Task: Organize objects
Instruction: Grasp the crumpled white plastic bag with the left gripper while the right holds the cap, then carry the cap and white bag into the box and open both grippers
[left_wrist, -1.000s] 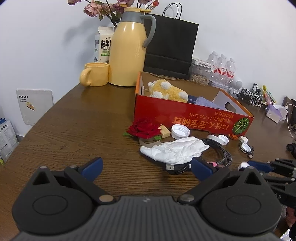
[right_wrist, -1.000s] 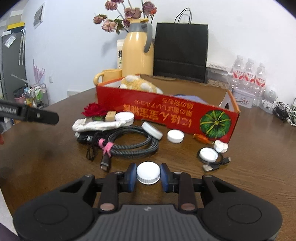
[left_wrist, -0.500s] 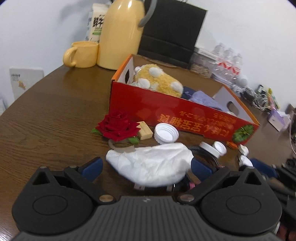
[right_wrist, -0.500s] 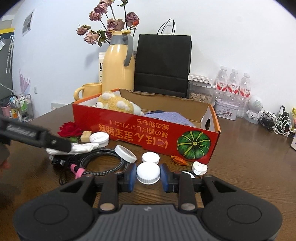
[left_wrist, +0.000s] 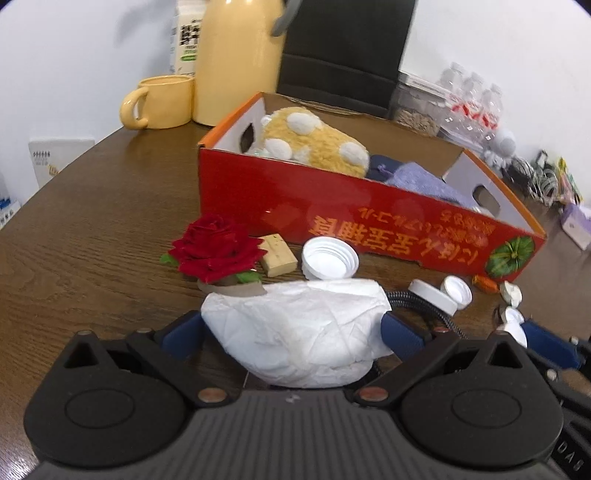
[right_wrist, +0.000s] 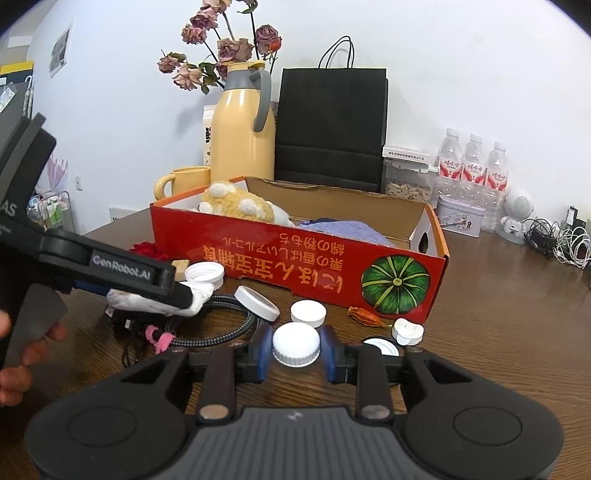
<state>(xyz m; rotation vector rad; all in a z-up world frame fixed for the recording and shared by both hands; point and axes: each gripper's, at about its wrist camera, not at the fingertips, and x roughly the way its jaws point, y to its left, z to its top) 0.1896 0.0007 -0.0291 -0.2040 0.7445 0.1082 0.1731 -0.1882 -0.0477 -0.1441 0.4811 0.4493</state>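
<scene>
A crumpled white tissue lies on the brown table on top of a dark braided cable. My left gripper is open, with one blue finger on each side of the tissue. My right gripper is shut on a white bottle cap and holds it just above the table, in front of the red cardboard box. Inside the box are a yellow plush toy and a purple cloth. A red rose, a small wooden block and an upturned white cap lie before the box.
More white caps and an orange dried bit lie by the box's pumpkin corner. Behind the box stand a yellow jug, a yellow mug, a black paper bag and water bottles. Tangled cables sit far right.
My left gripper has moved forward and down until the tissue lies between its fingers. My right gripper has tilted up a little, with the cap in it as before.
</scene>
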